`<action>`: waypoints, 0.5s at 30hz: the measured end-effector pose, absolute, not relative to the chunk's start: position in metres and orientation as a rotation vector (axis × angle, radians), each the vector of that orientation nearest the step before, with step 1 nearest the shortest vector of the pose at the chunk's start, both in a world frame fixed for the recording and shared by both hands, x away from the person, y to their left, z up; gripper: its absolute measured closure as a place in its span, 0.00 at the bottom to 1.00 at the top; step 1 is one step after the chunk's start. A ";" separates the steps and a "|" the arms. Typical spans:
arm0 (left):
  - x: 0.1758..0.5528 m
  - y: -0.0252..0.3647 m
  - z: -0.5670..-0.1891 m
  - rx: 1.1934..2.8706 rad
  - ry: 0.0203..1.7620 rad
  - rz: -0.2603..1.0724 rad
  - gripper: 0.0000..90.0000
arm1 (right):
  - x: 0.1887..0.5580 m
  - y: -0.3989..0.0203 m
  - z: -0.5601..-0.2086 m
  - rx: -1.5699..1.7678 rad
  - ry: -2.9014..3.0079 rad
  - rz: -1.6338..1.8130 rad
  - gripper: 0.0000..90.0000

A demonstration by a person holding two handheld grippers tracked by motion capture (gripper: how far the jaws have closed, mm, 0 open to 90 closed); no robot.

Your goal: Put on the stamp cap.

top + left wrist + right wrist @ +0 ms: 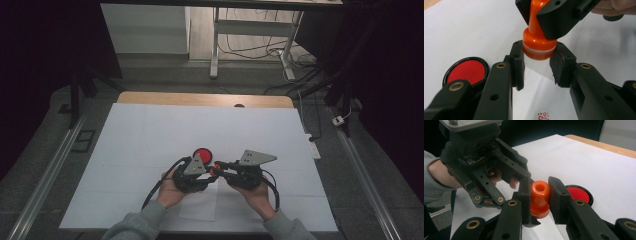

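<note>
Two hand-held grippers meet over a white sheet (150, 135) on a wooden table (150, 97), toward its near edge. The left gripper (537, 63) clamps the broad base of an orange stamp (537, 42), while the right gripper (539, 195) grips the stamp's narrower handle. From above, the stamp (215, 169) is little more than an orange speck between the two tools. The left gripper view reveals a red stamped mark (544, 115) on the paper just below the stamp. Both gripper views show the round red ink pad (579, 193) lying just beside the stamp, toward the table's far edge.
</note>
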State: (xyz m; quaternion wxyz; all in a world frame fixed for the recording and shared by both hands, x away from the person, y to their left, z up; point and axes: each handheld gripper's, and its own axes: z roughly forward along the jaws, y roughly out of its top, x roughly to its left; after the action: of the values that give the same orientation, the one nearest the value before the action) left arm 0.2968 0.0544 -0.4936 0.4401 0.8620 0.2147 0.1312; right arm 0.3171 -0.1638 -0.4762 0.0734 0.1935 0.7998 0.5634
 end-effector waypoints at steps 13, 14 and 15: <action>0.296 0.055 -0.493 2.130 0.536 0.327 0.72 | 0.317 -0.164 -0.476 0.581 2.397 1.700 0.80; 0.296 0.055 -0.493 2.131 0.535 0.330 0.72 | 0.317 -0.164 -0.476 0.582 2.397 1.700 0.80; 0.296 0.055 -0.493 2.131 0.535 0.331 0.72 | 0.317 -0.164 -0.476 0.583 2.397 1.703 0.80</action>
State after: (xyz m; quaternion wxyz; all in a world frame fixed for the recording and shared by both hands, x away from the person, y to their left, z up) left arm 0.2956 0.0546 -0.4931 0.4438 0.8594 0.2158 0.1337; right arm 0.3170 -0.1644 -0.4761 0.0722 0.1940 0.7976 0.5666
